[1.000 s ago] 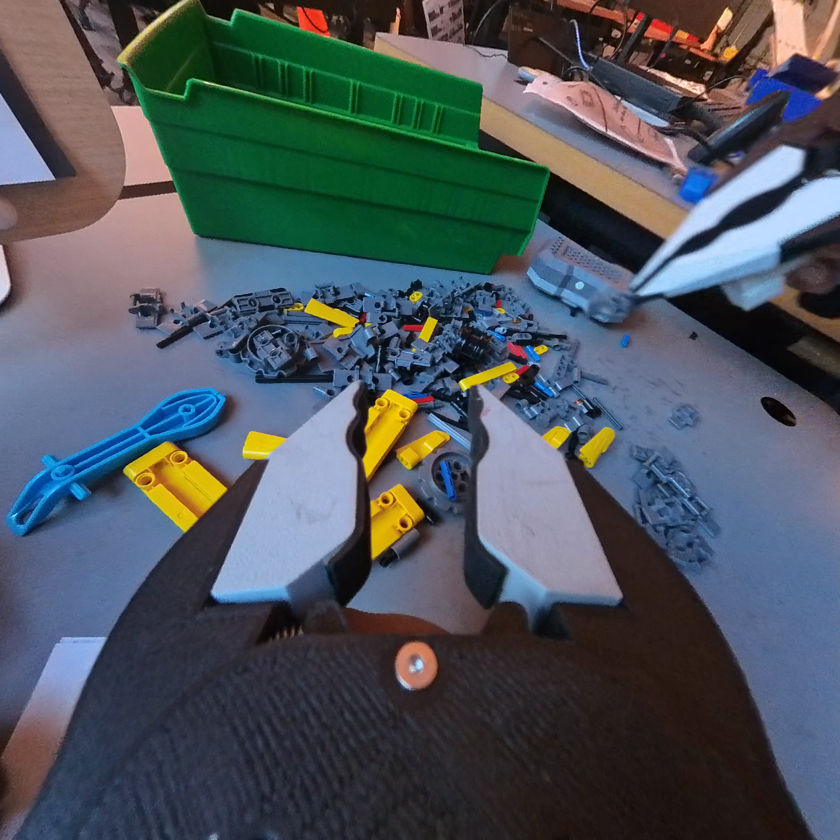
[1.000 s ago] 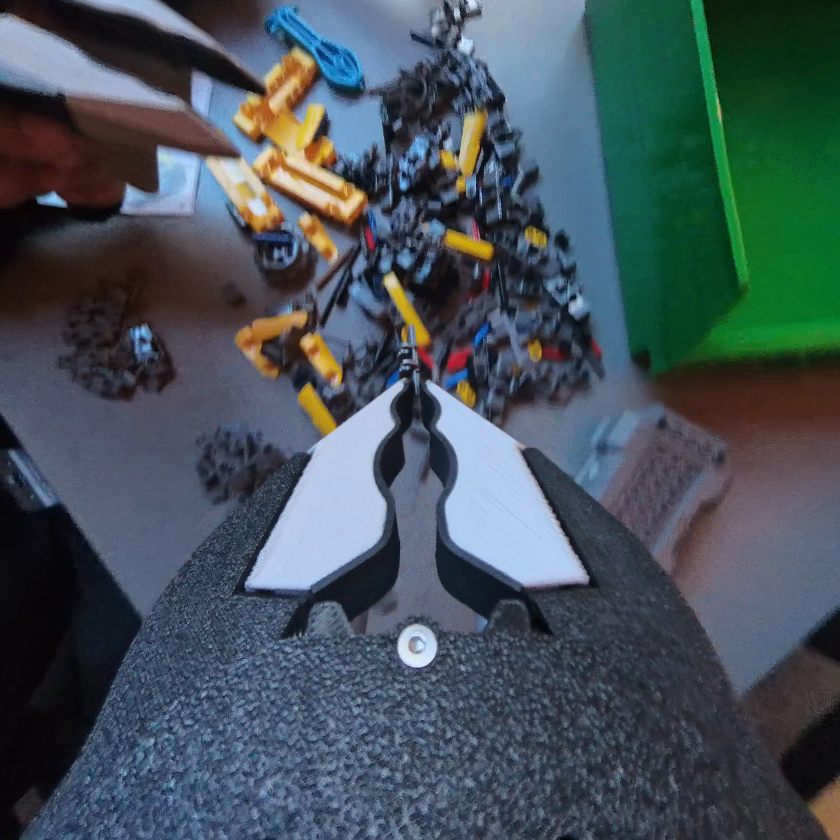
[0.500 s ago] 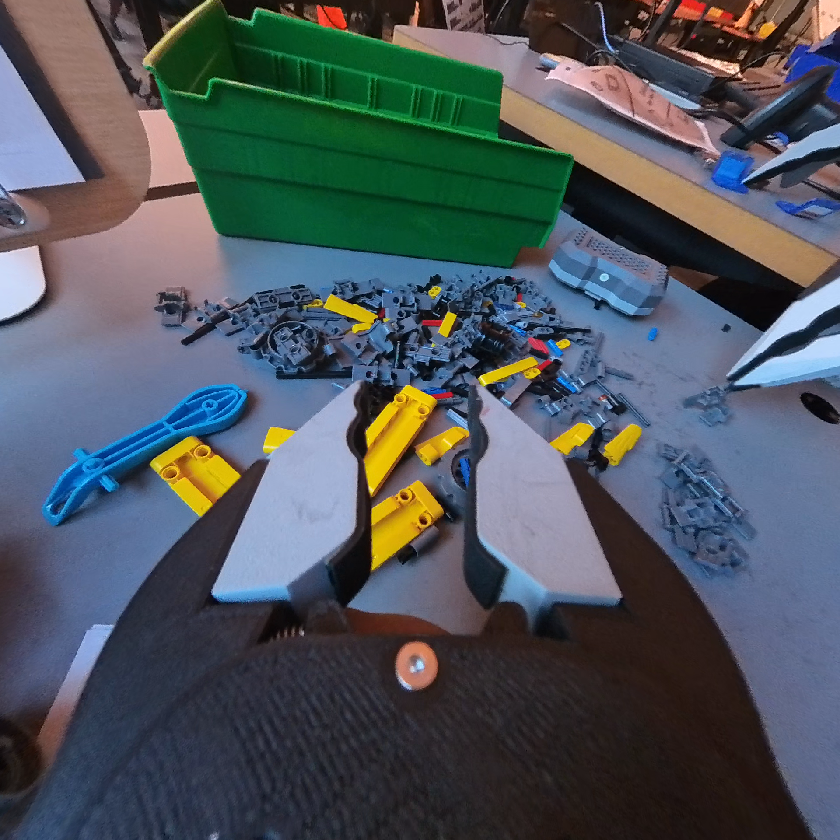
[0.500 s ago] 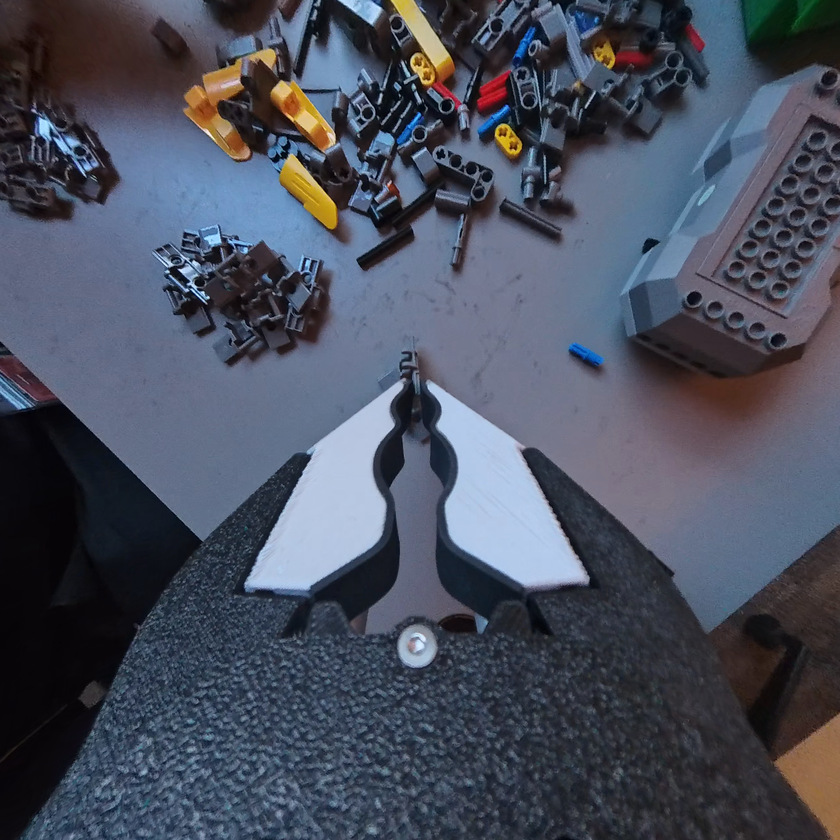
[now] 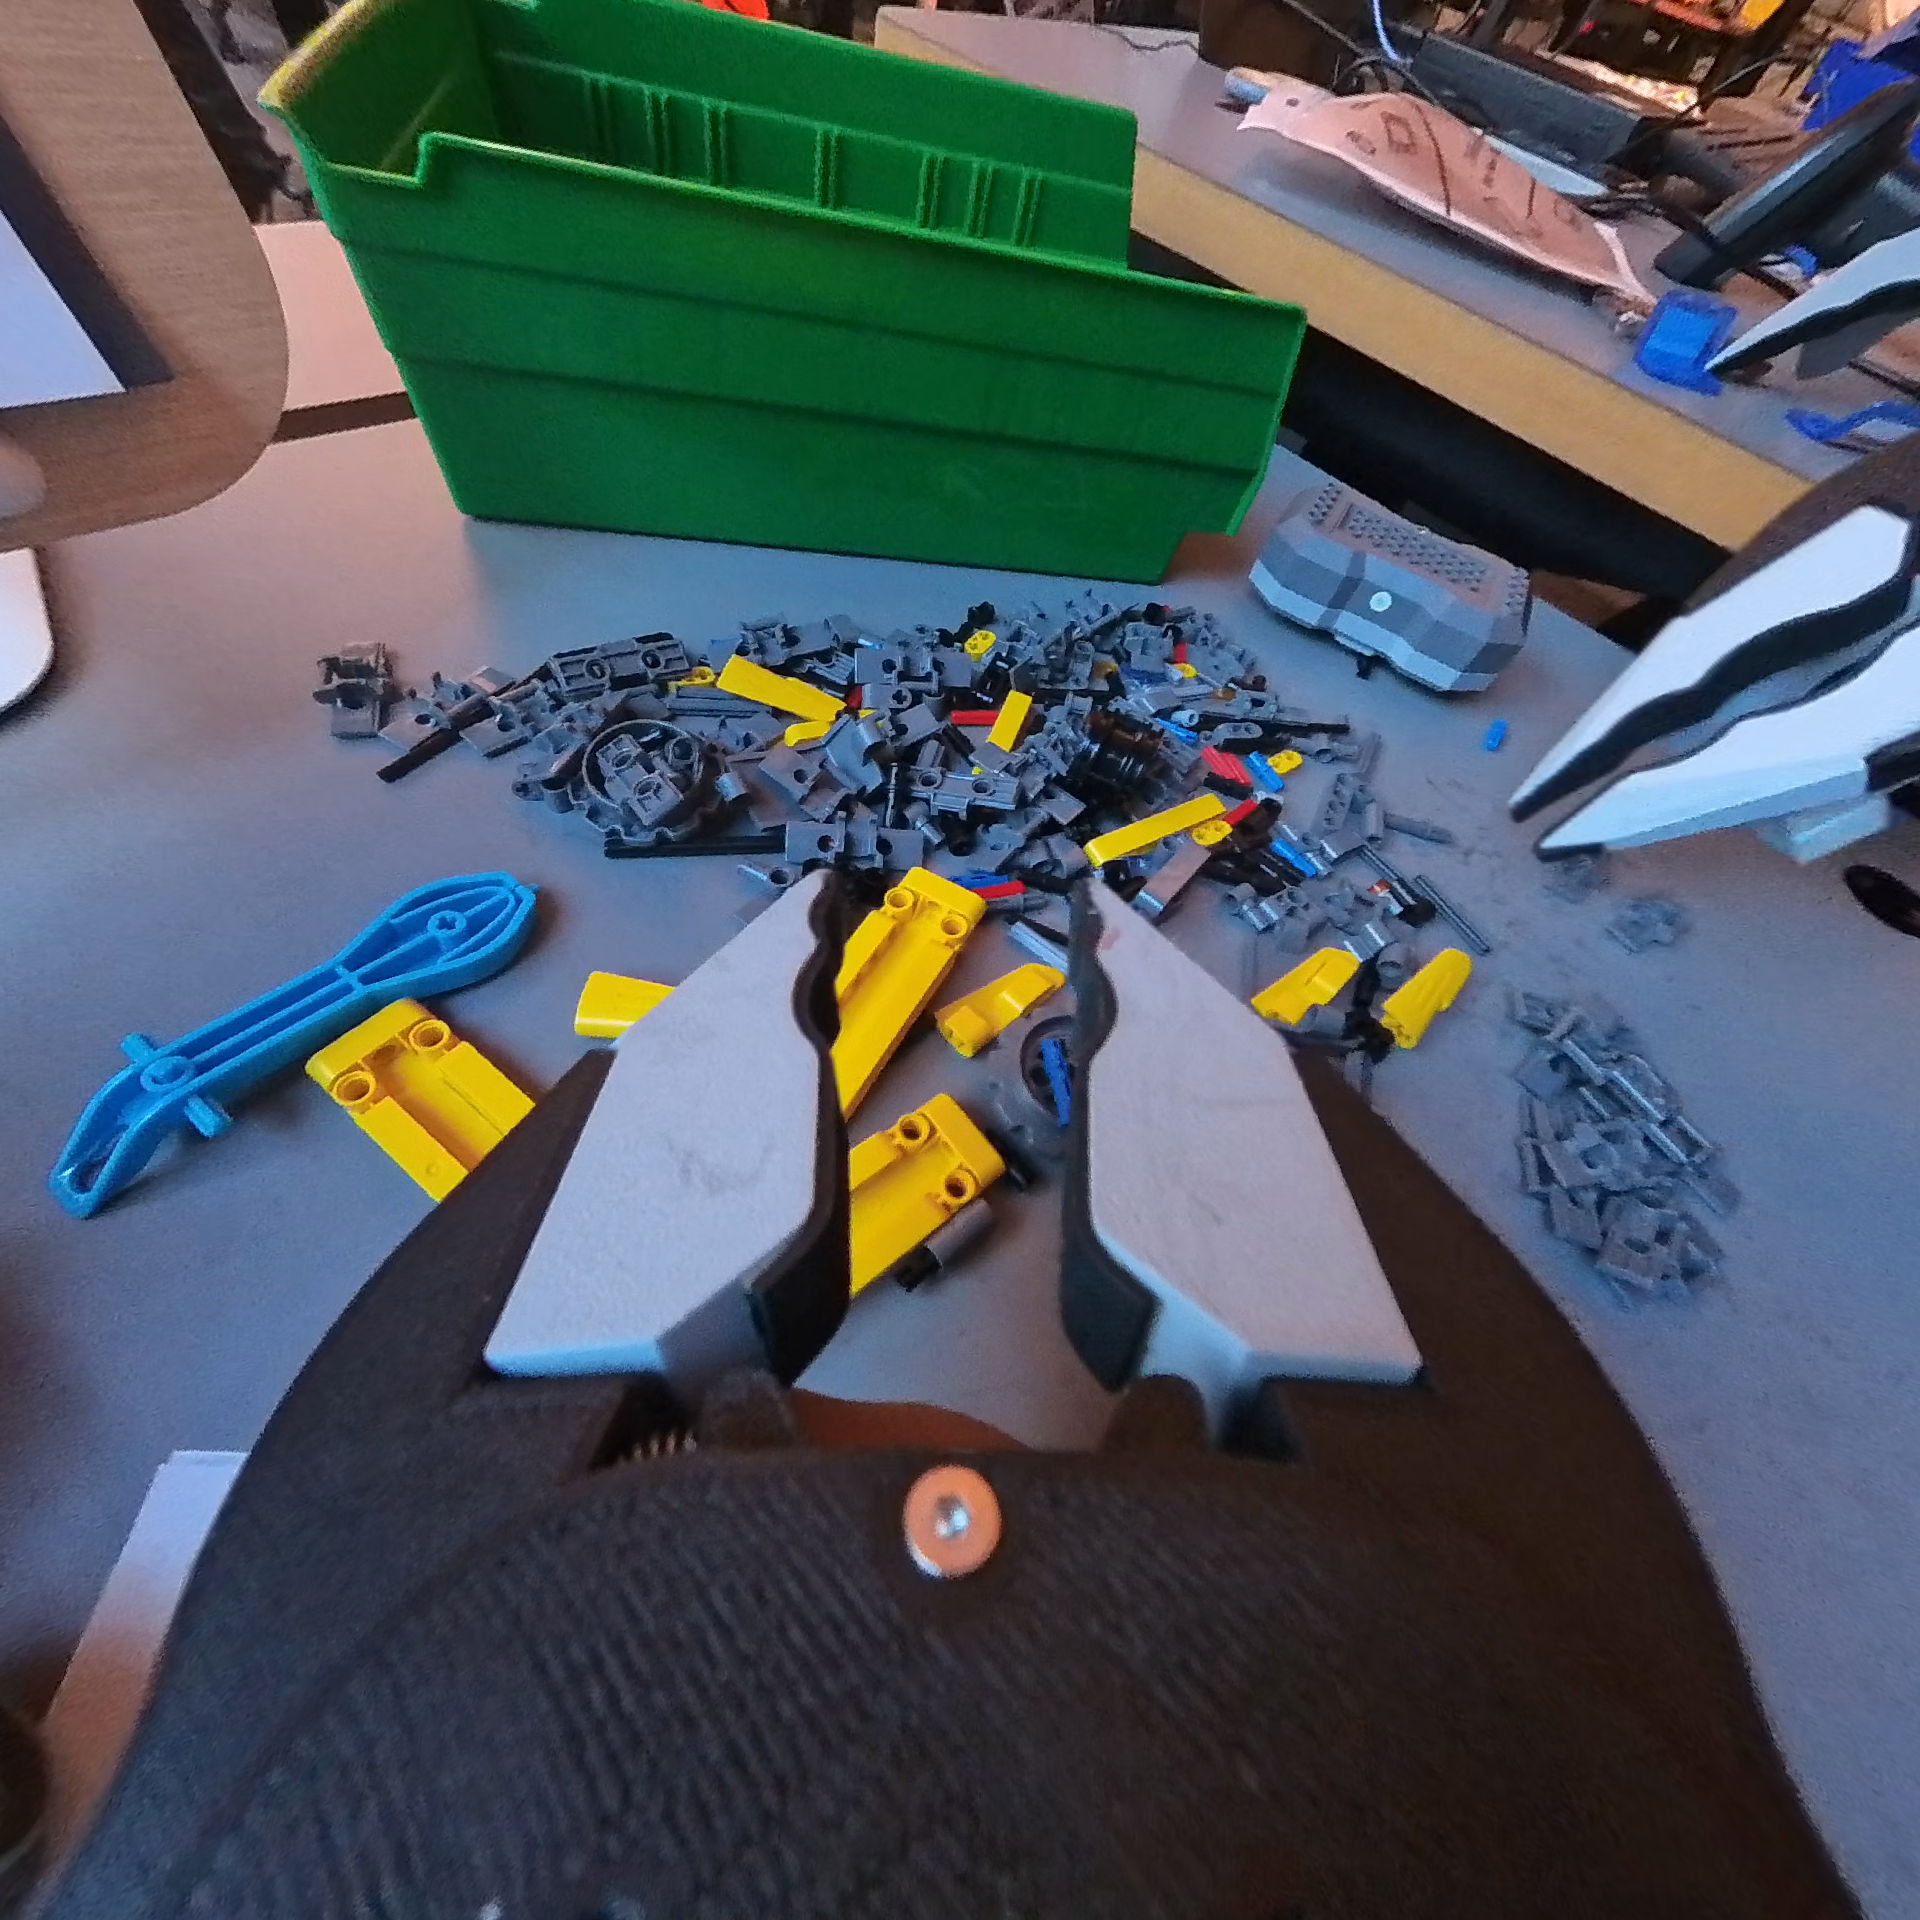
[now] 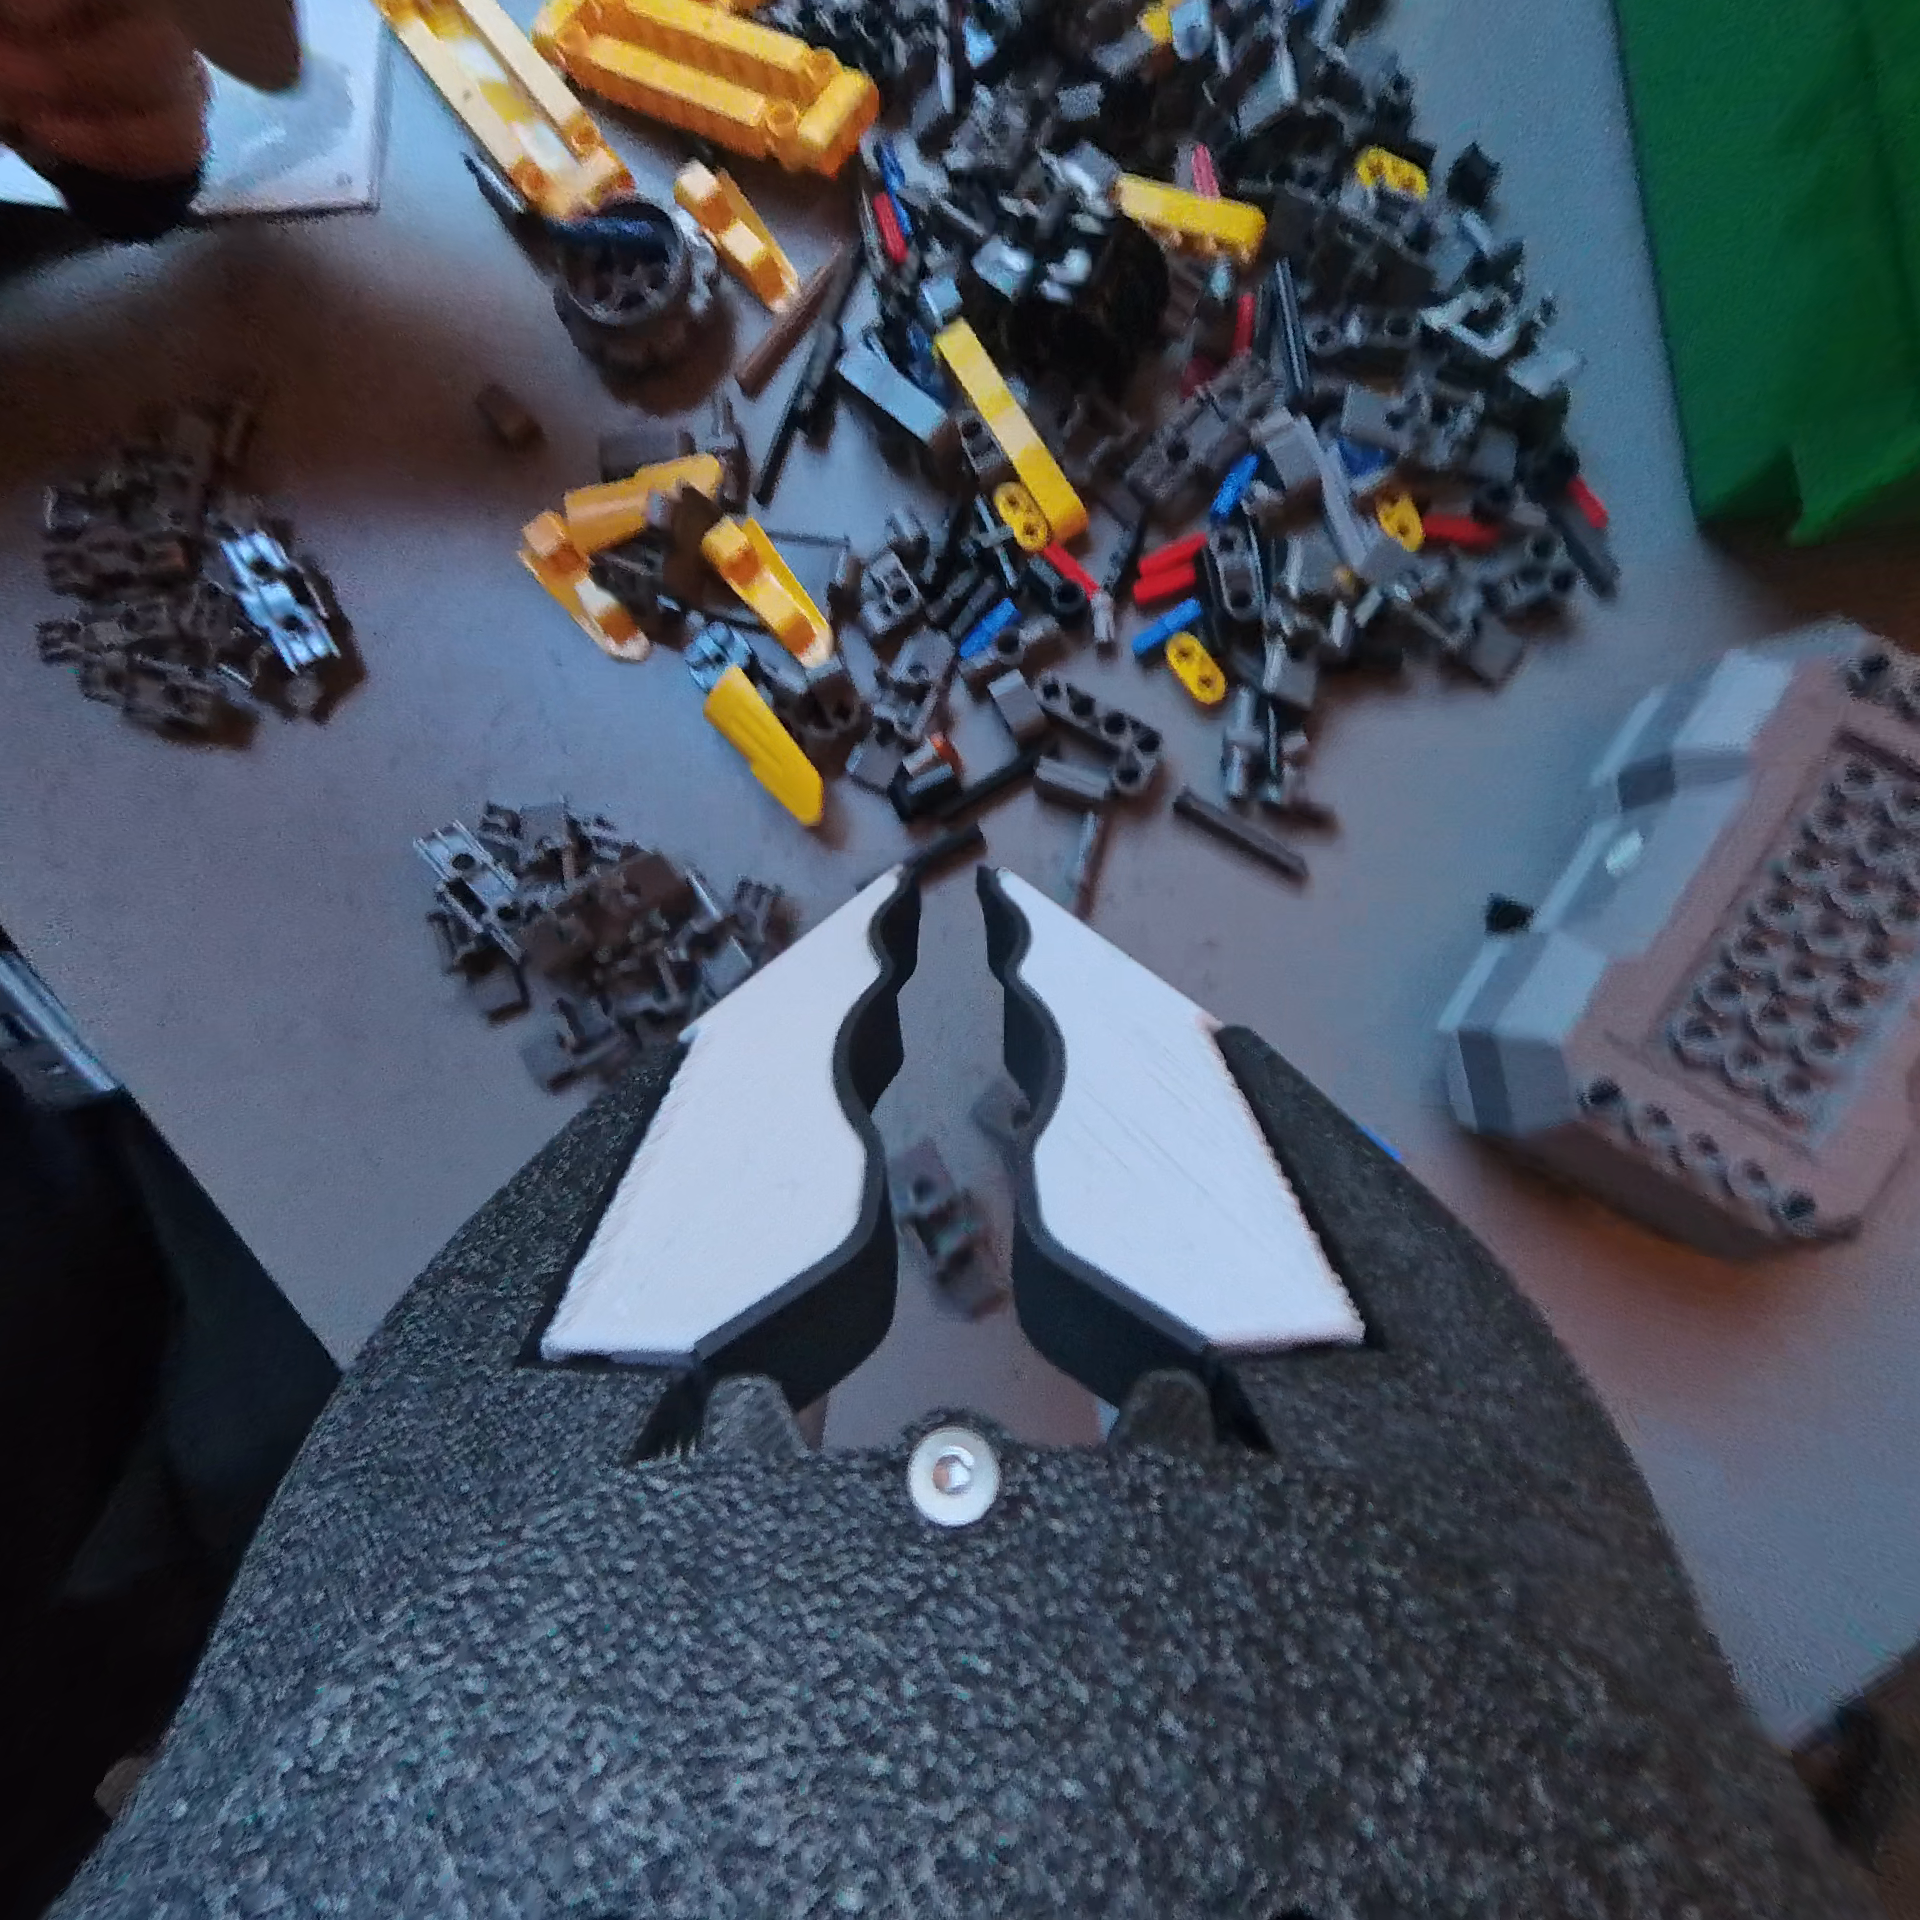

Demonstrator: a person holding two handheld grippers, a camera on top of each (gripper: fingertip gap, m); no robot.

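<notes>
Bricks lay in a mixed pile (image 5: 977,779) on the table (image 5: 208,831), in front of the green bin (image 5: 831,416). The left gripper (image 5: 951,904) hung wide and empty over yellow panels (image 5: 904,977) at the pile's near edge. No writing was readable.

From the right wrist, the right gripper (image 6: 948,878) was narrowly parted, holding nothing, just before the pile's edge, with small grey piece (image 6: 940,1210) lying under its fingers (image 6: 748,1122) and a sorted grey heap (image 6: 582,935) beside.

Both wrist views look down, close, sharing the brick pile (image 5: 935,790) from opposite sides.
</notes>
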